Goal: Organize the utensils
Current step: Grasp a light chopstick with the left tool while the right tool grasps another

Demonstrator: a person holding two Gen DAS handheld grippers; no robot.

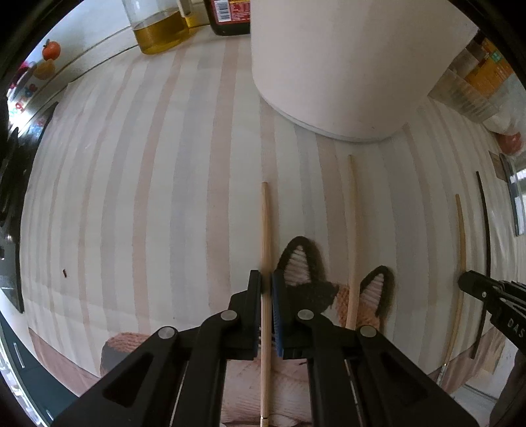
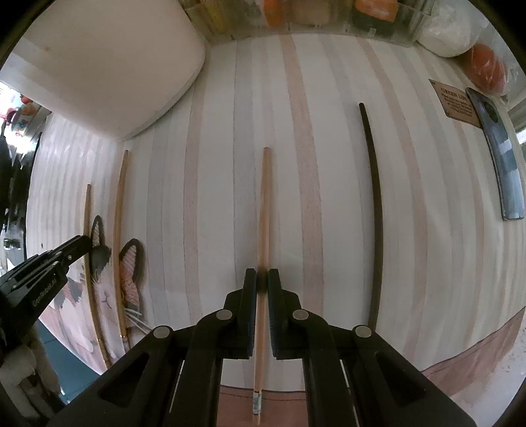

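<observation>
Left wrist view: left gripper (image 1: pixel 266 282) clenched on a pale wooden chopstick (image 1: pixel 265 230) lying on the striped cloth (image 1: pixel 148 197), a second wooden chopstick (image 1: pixel 353 230) just right of the jaws. Right wrist view: right gripper (image 2: pixel 262 282) clamped on another light wooden chopstick (image 2: pixel 264 203), black chopstick (image 2: pixel 373 197) right of the jaws.

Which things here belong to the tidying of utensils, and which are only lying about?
Belonging to the job:
- light chopstick in the left gripper
- light chopstick in the right gripper
- third light chopstick
- black chopstick

Lying about:
- white container
- oil bottle
- phone
- cat-shaped mat
</observation>
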